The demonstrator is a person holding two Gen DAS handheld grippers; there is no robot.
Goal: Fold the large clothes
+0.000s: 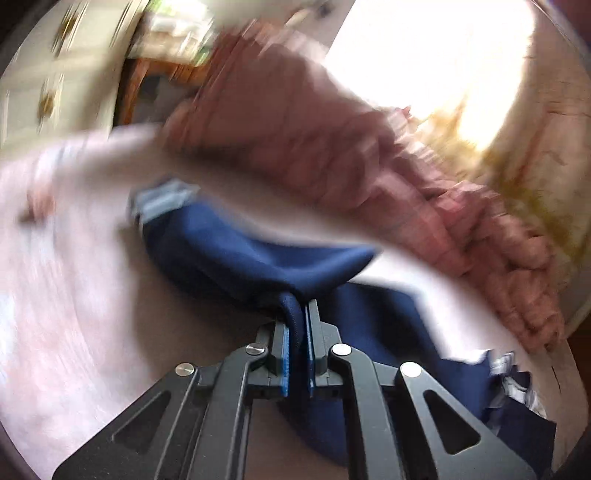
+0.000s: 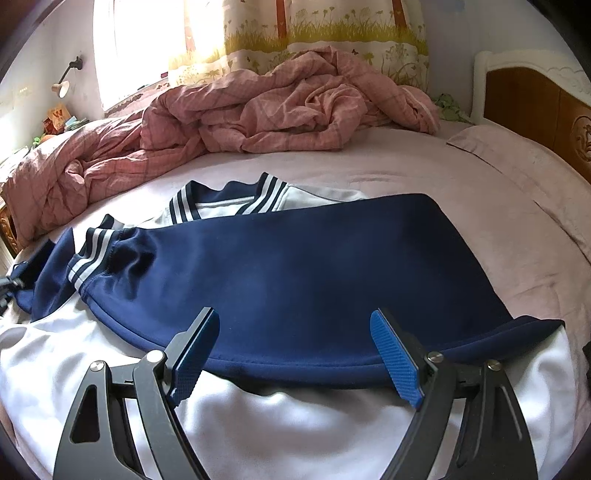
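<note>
A navy and white jacket [image 2: 314,266] lies spread on the bed. One navy sleeve is folded across its white body [image 2: 295,424], and the striped collar [image 2: 221,203] sits at the far side. My right gripper [image 2: 293,317] hovers open just over the sleeve's near edge, with nothing between its blue pads [image 2: 395,354]. The left wrist view is blurred. In it my left gripper [image 1: 295,314] is shut on a pinched fold of the jacket's navy cloth [image 1: 258,251], which rises from the jaws.
A crumpled pink quilt [image 2: 277,107] is heaped along the far side of the bed. A wooden headboard [image 2: 535,107] and a pillow [image 2: 517,158] lie to the right. The pink sheet [image 2: 424,173] shows around the jacket. A patterned curtain [image 2: 314,33] hangs behind.
</note>
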